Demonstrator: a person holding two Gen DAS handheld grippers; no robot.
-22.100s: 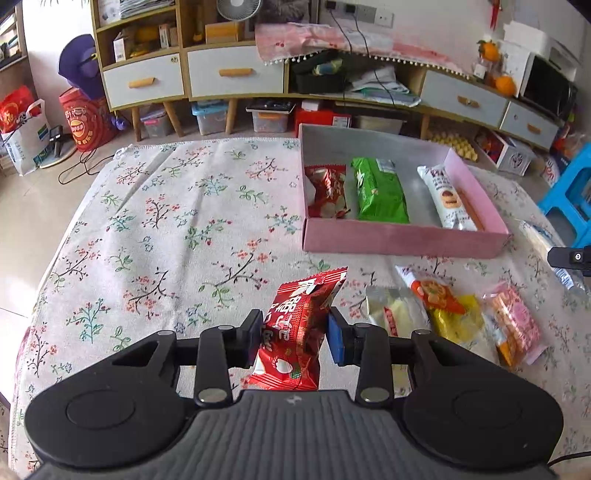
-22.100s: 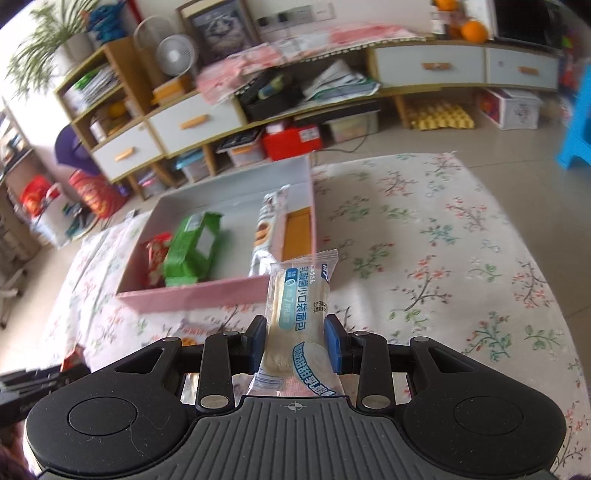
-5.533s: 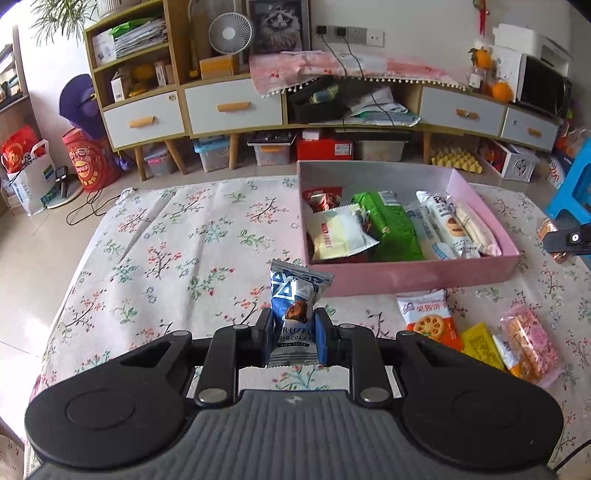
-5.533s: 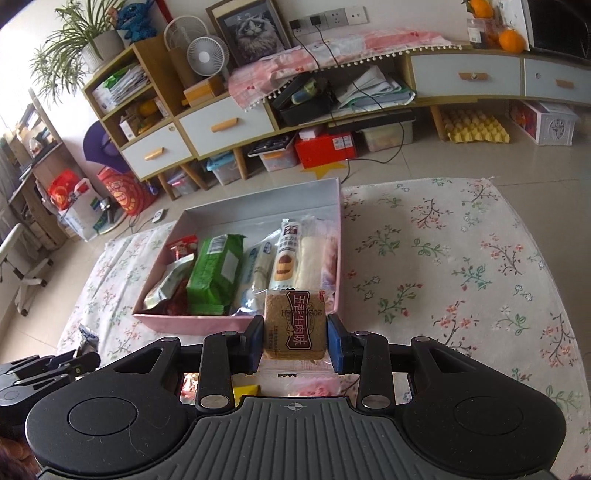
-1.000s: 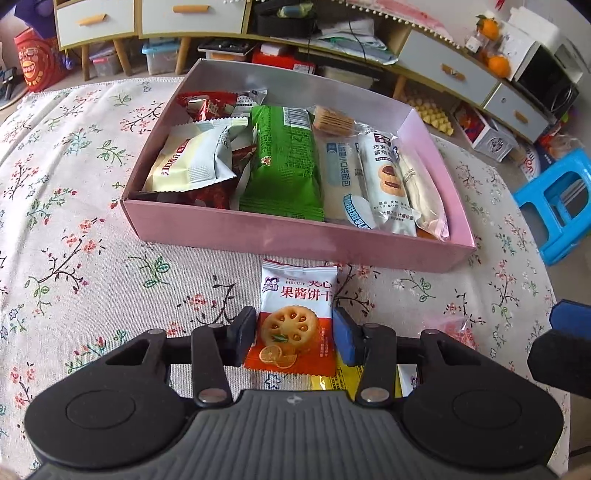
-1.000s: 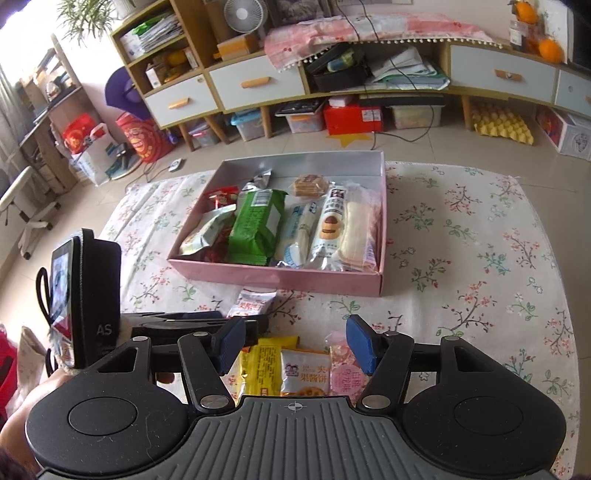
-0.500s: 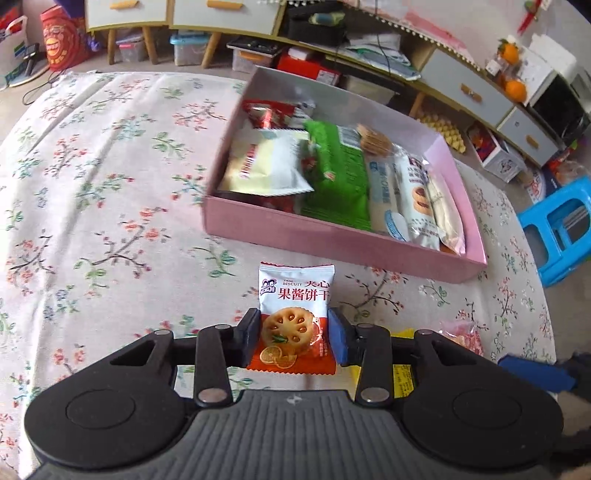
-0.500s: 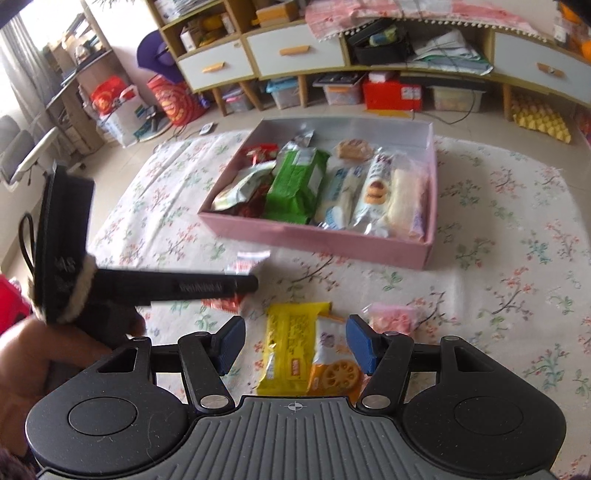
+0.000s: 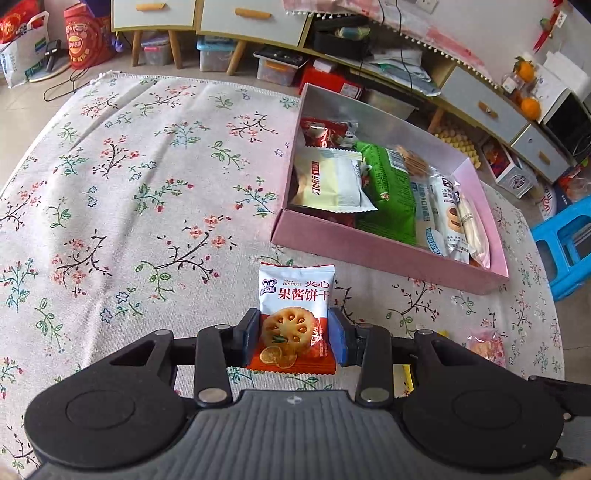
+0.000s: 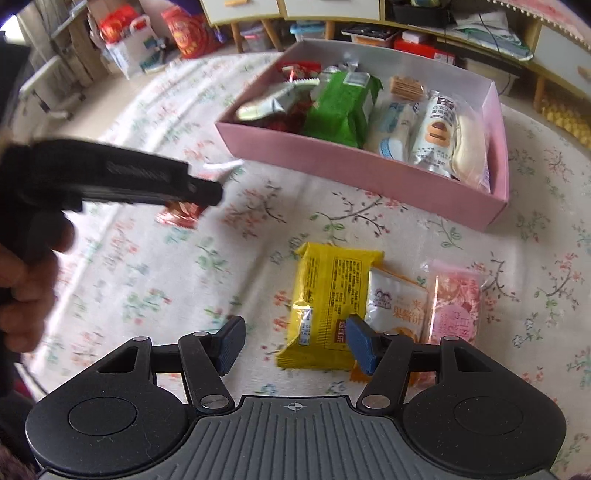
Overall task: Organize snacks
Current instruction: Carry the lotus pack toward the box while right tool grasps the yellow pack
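Note:
My left gripper [image 9: 293, 332] is shut on a white and orange jam biscuit packet [image 9: 295, 295], held above the flowered tablecloth in front of the pink box [image 9: 388, 254]. The box holds several snacks, among them a green packet [image 9: 388, 188] and a white one [image 9: 328, 181]. In the right wrist view my right gripper [image 10: 295, 341] stands open just above a yellow packet [image 10: 328, 295]. Beside that lie a second biscuit packet [image 10: 397, 306] and a pink packet [image 10: 458, 302]. The left gripper [image 10: 177, 206] shows there, blurred, at the left with its packet.
The pink box [image 10: 369, 166] lies at the far right of the table [image 9: 129, 184]. A blue stool [image 9: 565, 243] stands past the table's right edge. Cabinets with drawers [image 9: 255, 18] and storage boxes line the far wall. A person's hand [image 10: 22, 280] grips the left tool.
The left gripper has carried the biscuit packet leftward and a little up, away from the box front. The right gripper has sunk closer to the yellow packet, jaws unchanged.

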